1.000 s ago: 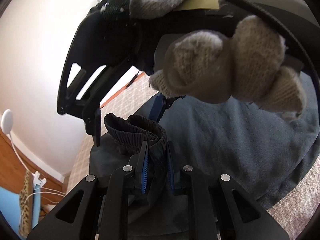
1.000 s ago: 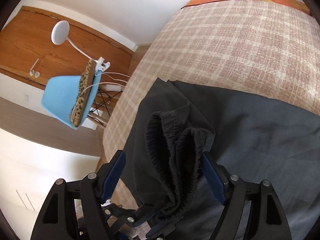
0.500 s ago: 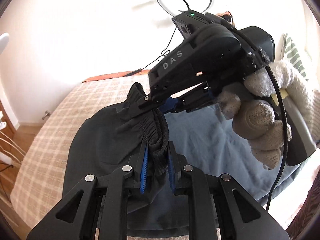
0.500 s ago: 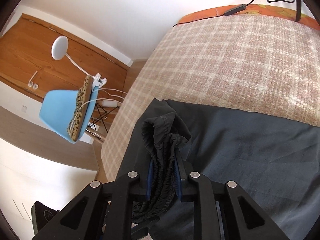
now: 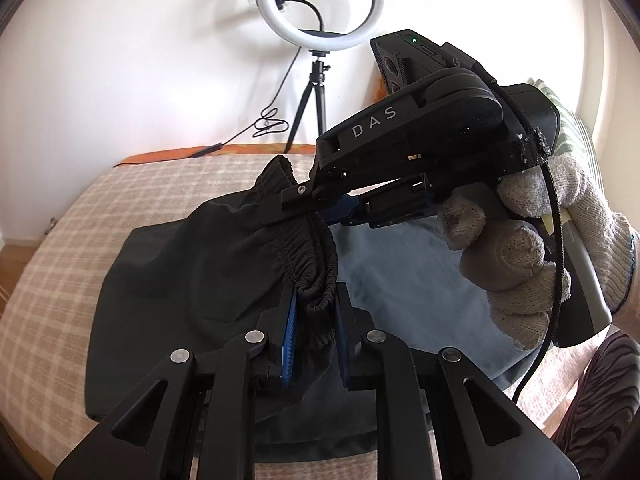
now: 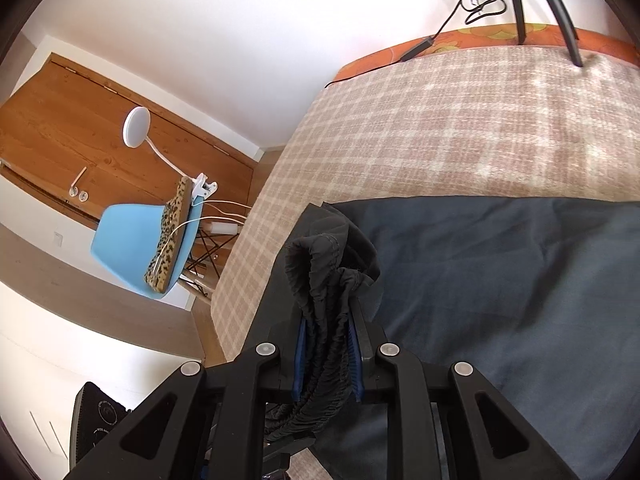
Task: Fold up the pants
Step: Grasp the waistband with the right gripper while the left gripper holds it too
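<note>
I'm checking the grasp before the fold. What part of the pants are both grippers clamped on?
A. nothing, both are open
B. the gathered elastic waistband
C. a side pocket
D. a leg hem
B: the left gripper and right gripper each pinch the ribbed elastic waistband of the black pants.

left gripper: black frame, blue ribbed pads, silver round screws | right gripper: same build, white "DAS" lettering, green indicator light, black cable | right hand: off-white knit glove, grey-soiled fingertips, blue cuff edge
</note>
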`<action>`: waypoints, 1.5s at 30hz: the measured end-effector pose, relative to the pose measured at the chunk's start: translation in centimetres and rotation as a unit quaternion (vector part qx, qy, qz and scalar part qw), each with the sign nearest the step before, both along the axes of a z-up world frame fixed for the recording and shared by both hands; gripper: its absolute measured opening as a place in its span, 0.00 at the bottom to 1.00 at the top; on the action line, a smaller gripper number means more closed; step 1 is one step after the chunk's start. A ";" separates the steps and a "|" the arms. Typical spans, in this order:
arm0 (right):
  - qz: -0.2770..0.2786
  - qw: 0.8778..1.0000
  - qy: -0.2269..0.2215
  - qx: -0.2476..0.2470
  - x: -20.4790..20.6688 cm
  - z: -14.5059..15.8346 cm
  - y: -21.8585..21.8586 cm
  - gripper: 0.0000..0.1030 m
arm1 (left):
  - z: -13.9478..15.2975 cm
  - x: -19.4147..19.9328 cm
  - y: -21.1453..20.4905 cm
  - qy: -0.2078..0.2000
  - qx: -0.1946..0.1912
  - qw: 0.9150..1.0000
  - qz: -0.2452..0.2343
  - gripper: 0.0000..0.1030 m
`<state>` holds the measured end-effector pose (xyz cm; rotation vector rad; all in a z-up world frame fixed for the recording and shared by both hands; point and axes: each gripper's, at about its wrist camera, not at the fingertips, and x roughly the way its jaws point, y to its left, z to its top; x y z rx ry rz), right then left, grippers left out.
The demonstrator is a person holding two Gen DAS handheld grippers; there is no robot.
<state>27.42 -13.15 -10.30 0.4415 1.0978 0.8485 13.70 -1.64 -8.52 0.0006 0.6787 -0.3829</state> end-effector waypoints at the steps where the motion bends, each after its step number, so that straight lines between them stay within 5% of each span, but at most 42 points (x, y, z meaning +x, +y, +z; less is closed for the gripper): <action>1: -0.005 1.000 -0.001 -0.003 -0.3 0.0 -0.9 0.16 | 0.0 0.0 -0.8 0.000 0.001 1.000 -0.006 0.15; 22: -0.106 0.994 -0.001 -0.018 -3.4 0.7 -17.4 0.16 | 1.0 -1.0 -16.4 0.006 -0.009 0.994 -0.112 0.15; 45: -0.219 0.974 -0.003 -0.050 -9.4 0.7 -35.4 0.16 | 1.4 -3.2 -31.7 0.008 -0.023 0.973 -0.229 0.15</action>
